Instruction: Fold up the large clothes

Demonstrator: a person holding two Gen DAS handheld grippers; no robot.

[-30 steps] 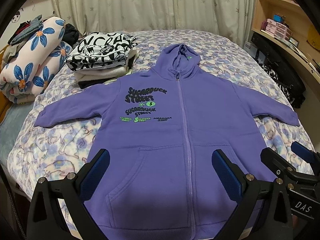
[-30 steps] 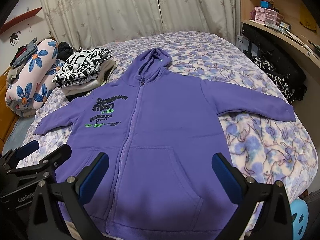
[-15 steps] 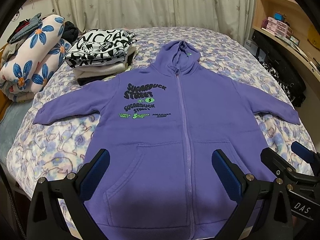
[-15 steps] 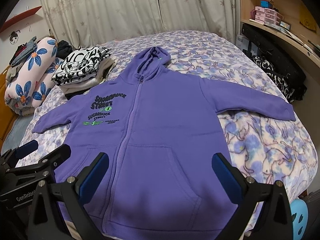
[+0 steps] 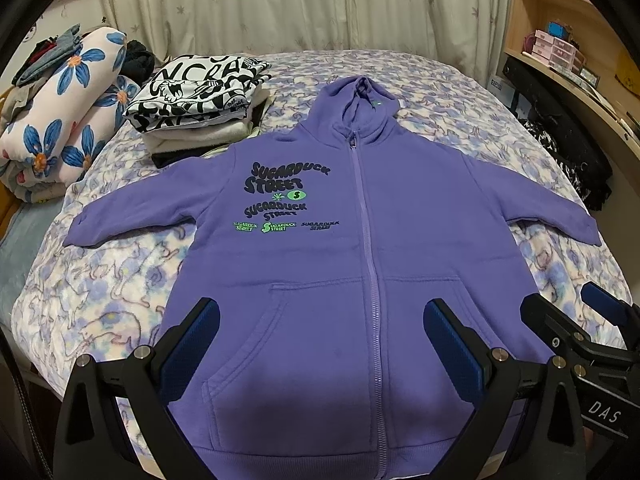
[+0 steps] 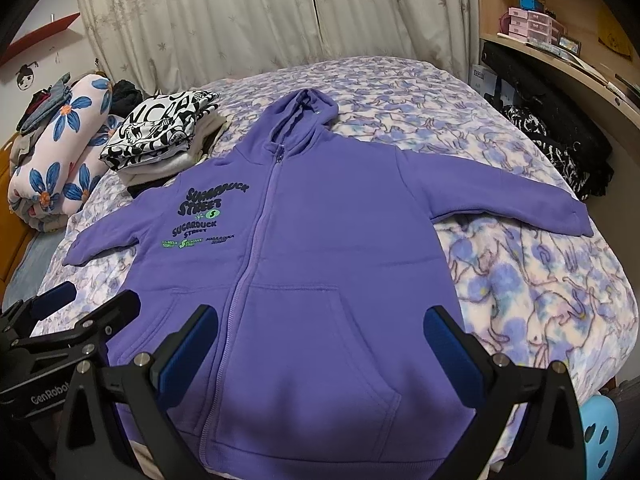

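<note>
We held both grippers low over the near edge of the bed (image 5: pixel 100 280), side by side and level, each pointing forward across the mattress toward the curtains (image 5: pixel 280 4). Our left gripper (image 5: pixel 320 336) hung above the lower front of the purple hoodie (image 5: pixel 420 208), its two blue-padded fingers (image 5: pixel 192 332) spread wide with nothing between them, one over the left pocket and the other just right of the zipper (image 5: pixel 370 248). Our right gripper (image 6: pixel 320 336) sat in the same pose just to the right, fingers (image 6: pixel 444 336) equally far apart and empty, straddling the right pocket area; whether either gripper touched the fabric we could not tell.

In the left wrist view the right gripper's black frame showed at the lower right edge, and in the right wrist view the left one's frame showed at the lower left, so the two tools were near each other but apart.

The hoodie lay flat and face up in the middle of the floral bedspread, zipped shut, hood (image 6: pixel 304 112) toward the curtains, both sleeves stretched out sideways, hem at the near edge under us. A stack of folded clothes (image 5: pixel 200 96) sat beside its left shoulder, with a rolled flower-print quilt (image 5: pixel 64 120) further left. Shelves (image 6: pixel 532 24) stood along the right wall.
</note>
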